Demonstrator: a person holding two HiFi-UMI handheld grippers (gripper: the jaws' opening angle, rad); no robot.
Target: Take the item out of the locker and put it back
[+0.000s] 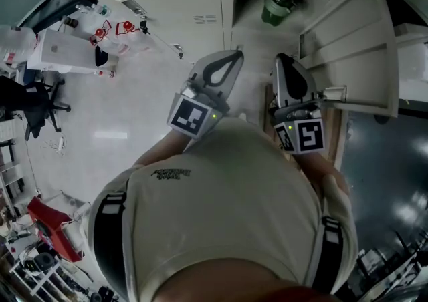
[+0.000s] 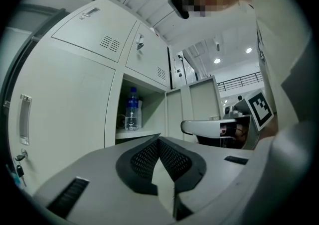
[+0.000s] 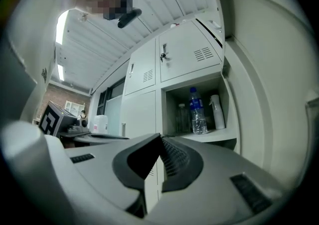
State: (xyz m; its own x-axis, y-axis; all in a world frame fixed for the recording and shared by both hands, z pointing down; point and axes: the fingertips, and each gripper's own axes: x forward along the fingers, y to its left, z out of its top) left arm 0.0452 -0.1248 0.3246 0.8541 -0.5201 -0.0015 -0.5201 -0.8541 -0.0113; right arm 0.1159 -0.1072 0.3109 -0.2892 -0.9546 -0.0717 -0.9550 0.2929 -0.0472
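Both tongs, the left gripper [image 2: 159,142] and the right gripper [image 3: 160,137], are closed and empty. The bottle [image 3: 197,112] stands in the open locker [image 3: 219,133] ahead of them (untouched or already returned, I can't tell).

Off-task items only:
- Black office chair [image 1: 33,103] at far left, on the glossy floor [image 1: 114,135].
- White rig with red parts [image 1: 110,30] beyond it.
- Red box-like thing [image 1: 50,227] in the clutter at lower left.
- Green container [image 1: 275,7] at top.
- White spray bottle [image 3: 217,112], upright.
- White jug [image 3: 100,123] on the far worktop [image 3: 94,138].
- Ceiling lights [image 2: 217,60], lit.
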